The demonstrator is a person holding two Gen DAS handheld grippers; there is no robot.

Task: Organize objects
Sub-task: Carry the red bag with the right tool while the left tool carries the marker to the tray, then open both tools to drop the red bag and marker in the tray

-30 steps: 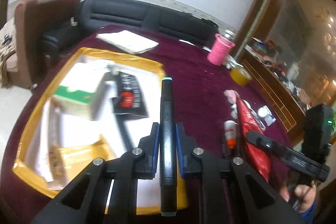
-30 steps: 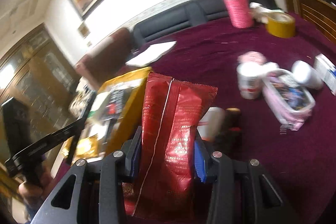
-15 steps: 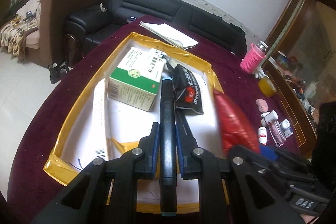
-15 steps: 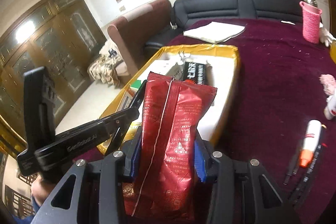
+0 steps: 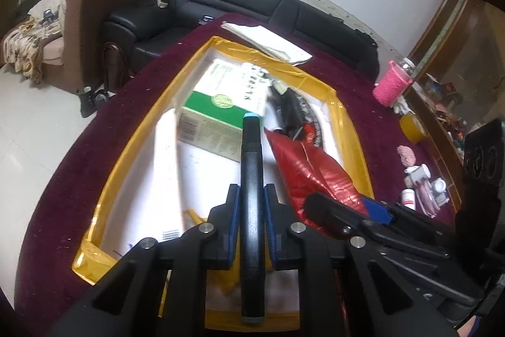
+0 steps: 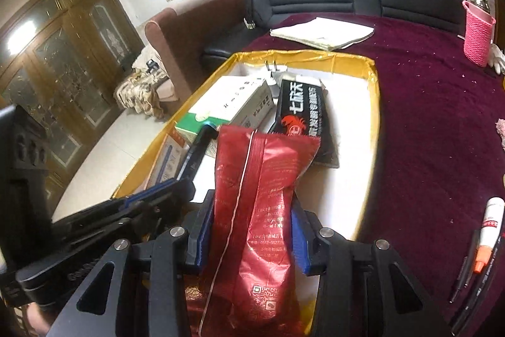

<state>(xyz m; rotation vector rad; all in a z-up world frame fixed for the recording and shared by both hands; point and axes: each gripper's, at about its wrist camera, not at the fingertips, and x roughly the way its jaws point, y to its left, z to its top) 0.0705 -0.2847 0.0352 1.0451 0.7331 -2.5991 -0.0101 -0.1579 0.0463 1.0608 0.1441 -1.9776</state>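
Observation:
My left gripper (image 5: 252, 204) is shut on a black marker with teal ends (image 5: 252, 166) and holds it over the yellow-rimmed white tray (image 5: 132, 147). My right gripper (image 6: 249, 226) is shut on a red snack packet (image 6: 258, 179), also held over the tray (image 6: 374, 116). The packet also shows in the left wrist view (image 5: 315, 166), to the right of the marker. In the tray lie a green-and-white box (image 6: 227, 106) and a black packet (image 6: 303, 116). The marker tip (image 6: 202, 141) shows in the right wrist view, next to the box.
On the maroon tablecloth (image 6: 442, 131) lie a white tube with an orange cap (image 6: 489, 229), pens (image 6: 473, 270), a pink knitted cup (image 6: 476, 33), papers (image 6: 322, 33), a yellow tape roll (image 5: 412, 128) and small bottles (image 5: 423, 185). A black sofa (image 5: 252, 8) stands behind the table.
Both grippers have moved left from the cluttered cloth to above the tray, each still holding its object. The red packet now hangs beside the marker over the tray.

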